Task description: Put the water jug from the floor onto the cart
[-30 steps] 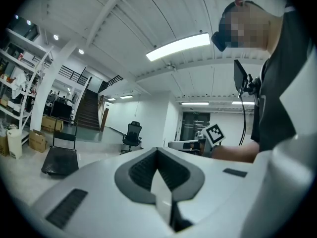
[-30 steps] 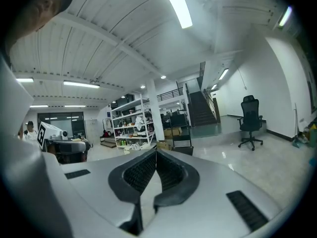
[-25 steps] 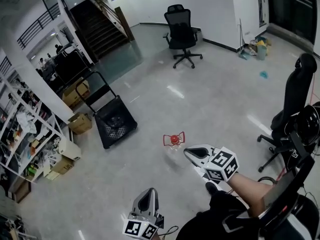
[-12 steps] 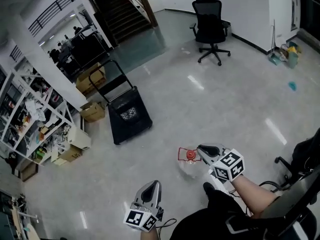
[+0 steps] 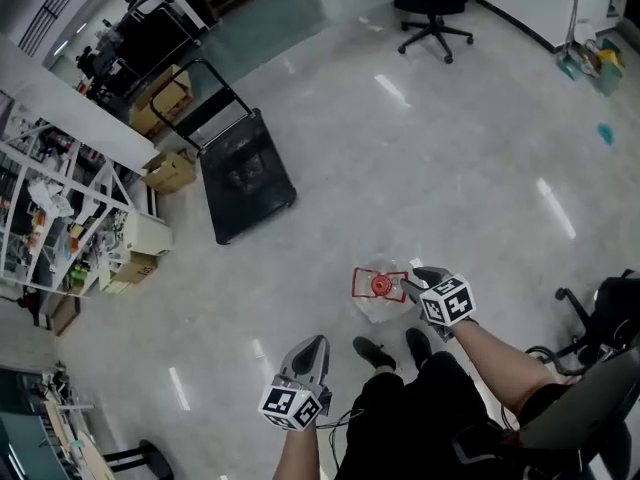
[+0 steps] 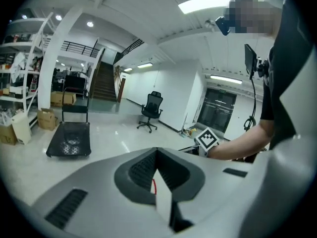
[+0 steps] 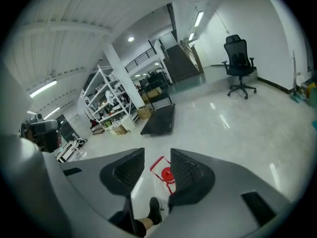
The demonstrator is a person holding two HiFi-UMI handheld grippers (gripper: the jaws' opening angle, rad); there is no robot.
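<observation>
Water jug (image 5: 380, 290) on floor (image 5: 420, 168), cart (image 5: 243, 176) well apart, cardboard box (image 5: 170, 171) beside cart

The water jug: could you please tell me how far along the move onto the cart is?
Nothing is finished: the water jug stands on the floor by the person's shoes, and the cart sits apart. In hand: the right gripper is at the jug's red top, its jaws have just been opening, pressing nothing. The left gripper is shut and empty. Left: grip, lift, carry over, set down.

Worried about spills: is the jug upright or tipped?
Upright: seen from above, the jug shows its red cap on top.
</observation>
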